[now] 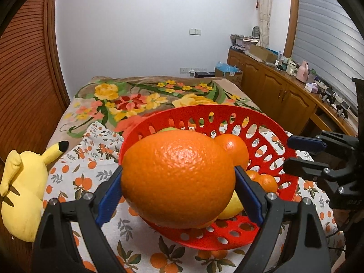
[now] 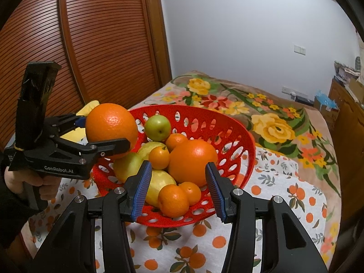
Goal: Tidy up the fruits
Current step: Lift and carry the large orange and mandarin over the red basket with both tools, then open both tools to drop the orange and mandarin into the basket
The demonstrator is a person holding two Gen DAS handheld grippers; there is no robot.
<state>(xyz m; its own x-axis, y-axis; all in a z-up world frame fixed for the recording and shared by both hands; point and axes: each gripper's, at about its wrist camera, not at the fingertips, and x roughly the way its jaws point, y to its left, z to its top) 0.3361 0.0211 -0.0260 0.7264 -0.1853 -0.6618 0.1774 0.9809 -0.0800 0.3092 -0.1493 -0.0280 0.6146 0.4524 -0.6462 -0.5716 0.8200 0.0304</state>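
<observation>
The left gripper [image 1: 178, 182] pinches a large orange [image 1: 178, 179] between its blue pads, holding it above the near-left rim of the red basket [image 2: 236, 134]. The right gripper [image 2: 178, 190] hangs with its jaws spread and empty before the basket's front edge. Inside lie another big orange [image 2: 193, 161], small tangerines [image 2: 174, 200], a green apple [image 2: 158, 127] and what look like lemons [image 2: 159, 186], partly hidden. A yellow plush toy [image 1: 20, 191] sits on the printed cloth [image 1: 141, 248].

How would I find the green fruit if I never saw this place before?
Look for the red basket with holes on the orange-print cloth on the bed. Inside, at the far side, sits the small green fruit. It is the only green one; its neighbours are orange or yellow.
</observation>
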